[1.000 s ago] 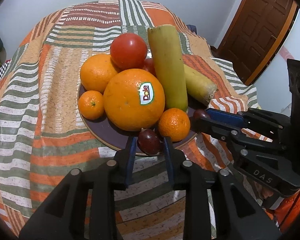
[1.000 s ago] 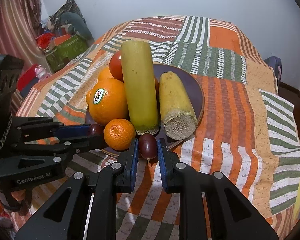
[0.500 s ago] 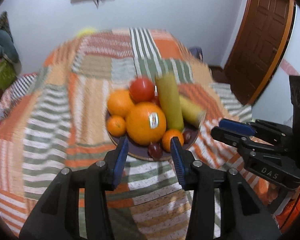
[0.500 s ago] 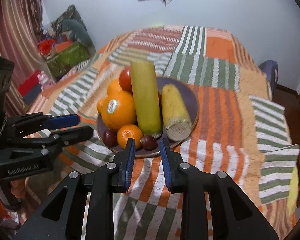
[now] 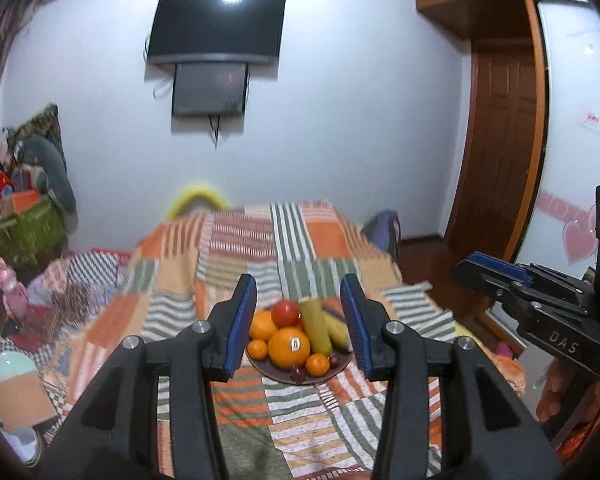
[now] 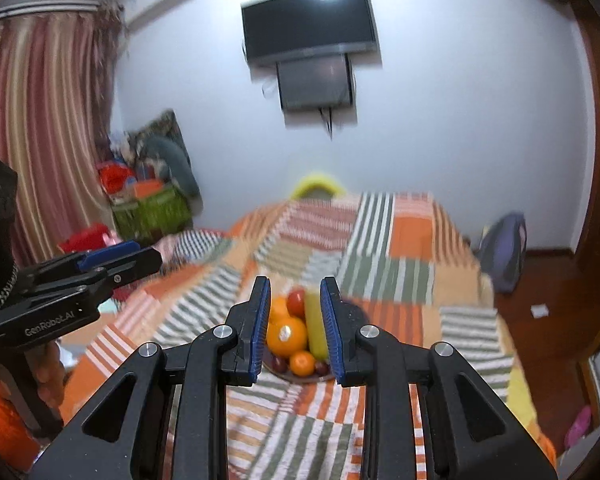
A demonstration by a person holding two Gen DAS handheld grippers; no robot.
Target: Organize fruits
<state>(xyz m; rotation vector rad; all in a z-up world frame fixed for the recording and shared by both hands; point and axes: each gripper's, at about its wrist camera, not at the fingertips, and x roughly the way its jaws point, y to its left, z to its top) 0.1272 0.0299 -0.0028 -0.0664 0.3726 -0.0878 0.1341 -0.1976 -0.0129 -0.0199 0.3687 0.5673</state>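
Note:
A dark plate (image 5: pixel 278 375) on the patchwork bedspread holds a large stickered orange (image 5: pixel 289 347), smaller oranges, a red tomato (image 5: pixel 285 312), two yellow-green stalk pieces (image 5: pixel 315 330) and dark grapes (image 5: pixel 298 374). My left gripper (image 5: pixel 299 326) is open and empty, high and far back from the plate. My right gripper (image 6: pixel 295 320) is open and empty, also far back; the plate (image 6: pixel 300 378) and the orange (image 6: pixel 287 335) show between its fingers. Each gripper appears at the side of the other's view.
The patchwork bedspread (image 5: pixel 228 264) covers the surface. A TV (image 5: pixel 216 28) hangs on the far wall. A wooden door (image 5: pixel 500 152) is at right. Clutter and a green box (image 6: pixel 152 210) stand at left by striped curtains (image 6: pixel 40 128).
Both grippers let go of the dark grapes onto the plate's front edge, opened, and pulled far back and up. The plate now looks small and distant.

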